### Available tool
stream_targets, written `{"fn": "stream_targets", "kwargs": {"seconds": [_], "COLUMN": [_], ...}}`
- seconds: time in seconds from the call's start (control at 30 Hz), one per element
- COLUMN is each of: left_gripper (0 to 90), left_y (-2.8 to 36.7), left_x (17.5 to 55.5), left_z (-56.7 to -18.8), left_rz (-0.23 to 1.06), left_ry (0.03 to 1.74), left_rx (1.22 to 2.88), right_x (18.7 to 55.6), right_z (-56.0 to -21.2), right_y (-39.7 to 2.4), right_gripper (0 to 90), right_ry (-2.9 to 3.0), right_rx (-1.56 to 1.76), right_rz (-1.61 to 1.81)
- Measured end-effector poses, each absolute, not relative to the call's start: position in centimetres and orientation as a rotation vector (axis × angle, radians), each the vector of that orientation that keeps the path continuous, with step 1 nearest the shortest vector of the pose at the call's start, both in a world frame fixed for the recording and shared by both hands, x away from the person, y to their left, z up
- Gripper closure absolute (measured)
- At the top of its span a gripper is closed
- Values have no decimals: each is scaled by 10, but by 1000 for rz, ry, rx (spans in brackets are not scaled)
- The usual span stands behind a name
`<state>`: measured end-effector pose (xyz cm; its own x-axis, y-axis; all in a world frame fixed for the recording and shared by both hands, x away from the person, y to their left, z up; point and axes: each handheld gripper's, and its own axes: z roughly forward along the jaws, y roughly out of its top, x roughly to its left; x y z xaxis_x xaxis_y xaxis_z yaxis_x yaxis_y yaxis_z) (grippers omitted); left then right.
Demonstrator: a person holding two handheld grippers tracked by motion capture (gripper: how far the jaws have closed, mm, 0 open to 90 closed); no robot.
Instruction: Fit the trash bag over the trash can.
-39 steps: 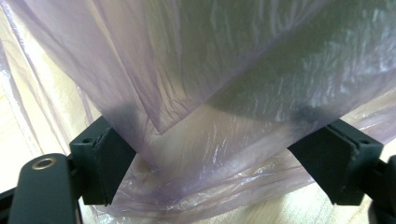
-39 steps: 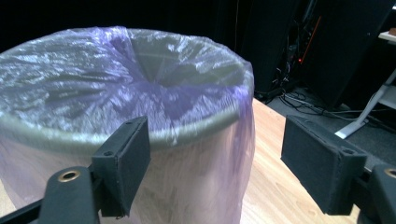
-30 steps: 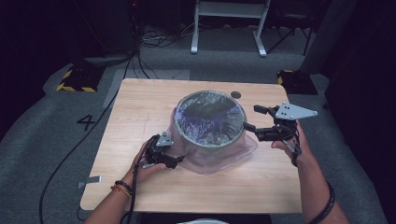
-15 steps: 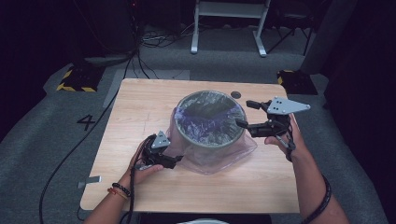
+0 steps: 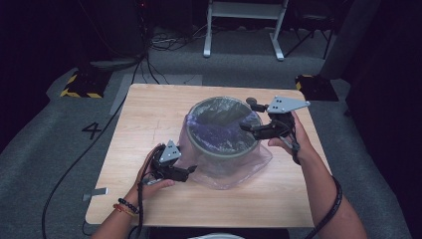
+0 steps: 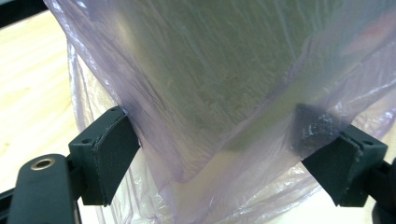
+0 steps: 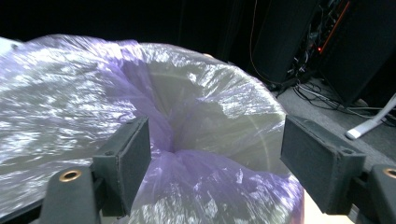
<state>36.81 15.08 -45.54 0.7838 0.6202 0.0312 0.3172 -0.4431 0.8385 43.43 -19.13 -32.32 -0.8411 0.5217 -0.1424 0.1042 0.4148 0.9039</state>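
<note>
A round grey bin (image 5: 219,152) stands mid-table, lined with a thin purple plastic bag (image 5: 234,172) whose loose skirt spreads onto the wood. My left gripper (image 5: 191,171) lies low at the bin's near-left side. In the left gripper view it (image 6: 215,144) is open, its jaws set wide either side of the hanging bag (image 6: 210,70), and film drapes over the right fingertip (image 6: 313,128). My right gripper (image 5: 248,115) hovers at the bin's right rim. In the right gripper view it (image 7: 215,158) stands open, with bunched bag (image 7: 70,93) below and between its jaws.
The wooden table (image 5: 149,114) has bare room on its left half and along the front. A white tag (image 5: 94,193) sticks out at the front-left edge. On the grey floor are a painted 4 (image 5: 92,130), cables, a yellow-striped block (image 5: 79,84) and white frame legs (image 5: 244,30).
My right gripper has moved left from beside the bin to over its right rim. The left gripper has stayed at the bin's near-left side, shifting only slightly.
</note>
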Motion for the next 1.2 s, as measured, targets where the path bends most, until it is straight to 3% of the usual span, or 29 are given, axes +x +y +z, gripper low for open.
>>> {"fn": "stream_targets", "kwargs": {"seconds": [0.33, 1.2], "left_gripper": [156, 156], "left_y": [155, 187], "left_x": [362, 361], "left_z": [-456, -486], "left_rz": [422, 367], "left_ry": [663, 769], "left_rx": [2105, 2184], "right_x": [438, 456], "right_z": [-329, -322], "right_y": [-178, -166], "right_gripper": [245, 265], "right_ry": [2332, 2480], "right_rx": [517, 598], "right_rz": [1339, 1302]}}
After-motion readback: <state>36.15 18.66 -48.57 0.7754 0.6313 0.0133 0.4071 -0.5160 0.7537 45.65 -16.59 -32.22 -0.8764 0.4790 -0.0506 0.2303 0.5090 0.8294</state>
